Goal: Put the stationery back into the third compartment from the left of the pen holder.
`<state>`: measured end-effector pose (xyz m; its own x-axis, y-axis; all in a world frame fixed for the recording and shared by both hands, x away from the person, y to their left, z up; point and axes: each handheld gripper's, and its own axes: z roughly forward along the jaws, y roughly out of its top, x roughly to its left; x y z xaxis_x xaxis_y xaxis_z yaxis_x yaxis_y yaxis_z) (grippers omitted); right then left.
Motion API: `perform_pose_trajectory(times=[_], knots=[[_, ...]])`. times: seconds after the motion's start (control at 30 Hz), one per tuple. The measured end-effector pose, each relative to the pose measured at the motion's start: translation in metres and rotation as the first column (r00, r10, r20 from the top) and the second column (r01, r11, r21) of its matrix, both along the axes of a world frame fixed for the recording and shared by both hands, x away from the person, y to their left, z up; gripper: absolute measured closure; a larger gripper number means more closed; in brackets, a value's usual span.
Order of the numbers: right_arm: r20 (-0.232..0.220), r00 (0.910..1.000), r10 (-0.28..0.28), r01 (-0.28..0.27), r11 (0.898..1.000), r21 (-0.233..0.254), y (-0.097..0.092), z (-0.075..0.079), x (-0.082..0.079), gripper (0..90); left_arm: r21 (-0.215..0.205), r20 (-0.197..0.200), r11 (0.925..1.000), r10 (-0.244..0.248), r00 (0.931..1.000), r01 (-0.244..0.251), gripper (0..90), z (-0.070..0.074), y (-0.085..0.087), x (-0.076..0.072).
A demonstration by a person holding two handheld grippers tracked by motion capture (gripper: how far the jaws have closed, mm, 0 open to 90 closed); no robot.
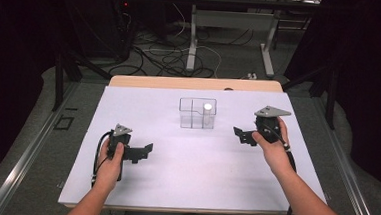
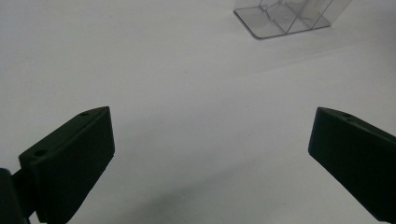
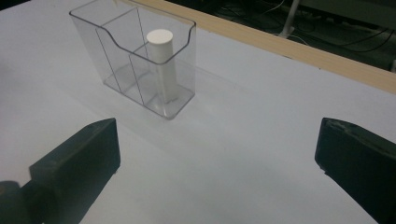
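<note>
Both the left gripper and right gripper gape wide, holding nothing, bare table around them; ahead between them stands a clear box holding a white tube.

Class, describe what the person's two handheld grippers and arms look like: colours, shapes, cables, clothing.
Both the left gripper and the right gripper are black, each with two blocky wedge-shaped jaws and a grey three-cornered plate on top. A black cable trails from each. The forearms are bare, with no sleeves in sight.
</note>
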<state>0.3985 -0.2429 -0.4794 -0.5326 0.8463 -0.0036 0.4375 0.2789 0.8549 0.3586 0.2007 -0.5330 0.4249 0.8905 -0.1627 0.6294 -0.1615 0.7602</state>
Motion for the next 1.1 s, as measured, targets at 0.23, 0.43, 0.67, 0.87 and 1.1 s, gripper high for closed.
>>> perform_pose_trajectory(times=[0.23, 0.43, 0.67, 0.87, 1.1], knots=[[-0.021, 0.9996, -0.02, 0.021, 0.999, 0.024, -0.012, -0.019, -0.011, 0.0, 0.006, 0.001, 1.0, 0.0, 1.0, 0.0, 0.3, 0.0, 0.0, 0.0], [-0.036, 0.9977, -0.057, 0.058, 0.998, 0.033, -0.026, -0.034, -0.014, 0.0, 0.005, -0.002, 1.0, 0.002, 1.0, -0.002, 0.3, -0.001, 0.001, 0.0], [-0.047, 0.9934, -0.105, 0.106, 0.994, 0.036, -0.042, -0.045, -0.013, 0.0, 0.007, -0.001, 1.0, 0.002, 1.0, -0.002, 0.3, -0.001, 0.001, 0.0], [-0.062, 0.9898, -0.128, 0.132, 0.99, 0.049, -0.051, -0.055, -0.014, 0.0, 0.01, -0.002, 1.0, -0.002, 1.0, 0.002, 0.3, -0.001, 0.001, 0.0], [-0.068, 0.9863, -0.15, 0.153, 0.987, 0.04, -0.056, -0.063, -0.015, 0.0, 0.006, 0.0, 1.0, 0.002, 1.0, -0.002, 0.3, -0.001, 0.0, 0.001]])
